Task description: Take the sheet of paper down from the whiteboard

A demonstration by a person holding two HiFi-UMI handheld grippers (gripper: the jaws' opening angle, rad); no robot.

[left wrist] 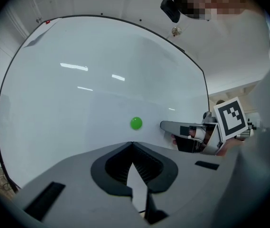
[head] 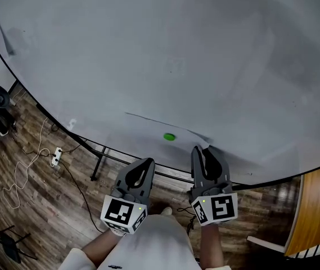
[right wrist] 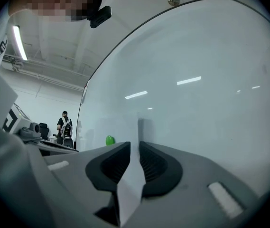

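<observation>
1. Two grippers, head view: left gripper at lower centre, jaws together. The right gripper is beside it, tips at the lower right corner of the sheet of paper. The sheet lies on the whiteboard at centre frame, with a green magnet on it. Wooden floor and power strip at lower left.
2. Left gripper view: jaws closed, nothing between them. The magnet shows just above the tips, the right gripper at right.
3. Right gripper view: jaws clamped on the sheet's edge, a white strip filling the narrow gap. The magnet is at left of the jaws; a person stands at far left.
</observation>
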